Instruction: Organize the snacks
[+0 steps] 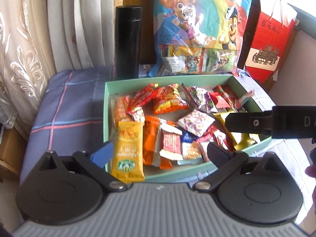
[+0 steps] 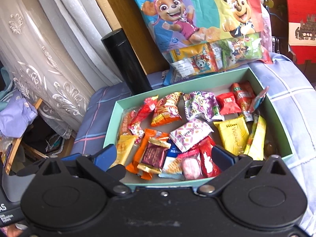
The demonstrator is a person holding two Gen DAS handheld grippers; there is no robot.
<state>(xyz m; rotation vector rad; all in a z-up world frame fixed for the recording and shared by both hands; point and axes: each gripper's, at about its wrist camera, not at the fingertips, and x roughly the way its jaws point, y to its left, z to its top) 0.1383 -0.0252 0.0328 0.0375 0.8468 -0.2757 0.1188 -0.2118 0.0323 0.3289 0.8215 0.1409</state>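
Jaws wide and empty on both the left gripper and right gripper, mint box of loose snack packets on checked cloth, left view alone catching the right gripper crossing the box's right rim, right view alone showing clutter beside the curtain

The left gripper has a grey ribbed body, two round black discs, black linkage arms pinned with silver rivets, one blue fingertip and one black. The right gripper has a scuffed matte black body with a small central screw, matching black discs, silver rivets and two blue fingertips. Seen from the left wrist, its black side carries pale lettering.
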